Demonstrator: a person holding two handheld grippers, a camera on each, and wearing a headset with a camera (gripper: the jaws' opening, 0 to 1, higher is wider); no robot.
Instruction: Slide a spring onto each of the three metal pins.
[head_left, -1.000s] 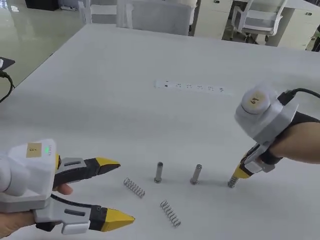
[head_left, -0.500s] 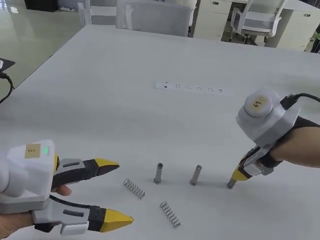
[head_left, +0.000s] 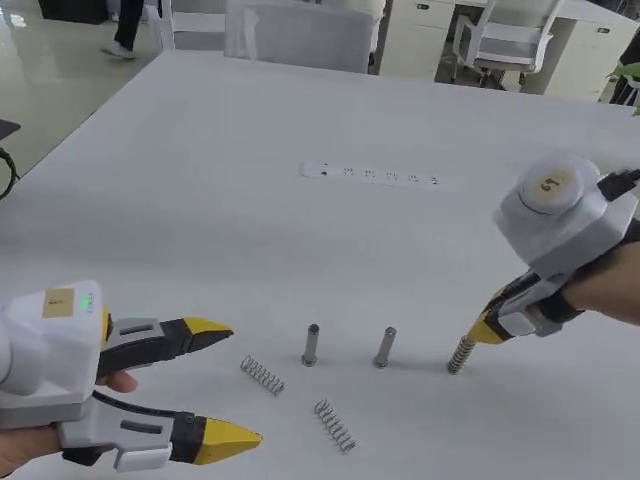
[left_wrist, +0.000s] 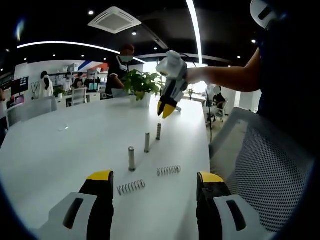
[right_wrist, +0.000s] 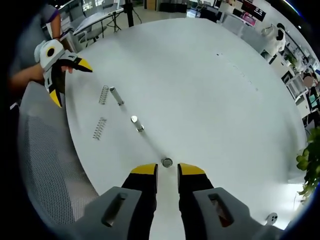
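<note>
By my judgement, one pin of three is finished. On the white table (head_left: 200, 200) three metal pins stand upright in a row. The sprung pin (head_left: 460, 354), at the 3 o'clock end of the row, carries a spring around its shaft. The middle pin (head_left: 385, 347) and the bare end pin (head_left: 311, 345), at the 9 o'clock end, have nothing on them.

Two springs lie flat on the table. The first loose spring (head_left: 262, 375) is at about 8 o'clock from the bare end pin, just beside it. The second loose spring (head_left: 334, 424) is at about 5 o'clock from that pin, somewhat farther.

The right gripper (head_left: 487, 330) hangs at 1 o'clock of the sprung pin, very near its top. Its jaws are parted by a narrow gap and grasp nothing. The left gripper (head_left: 225, 385) waits at 9 o'clock of the loose springs, its jaws spread wide and empty.

Two springs remain to be lifted and slid onto the two bare pins. A power strip (head_left: 380, 176) lies well apart at 12 o'clock.
</note>
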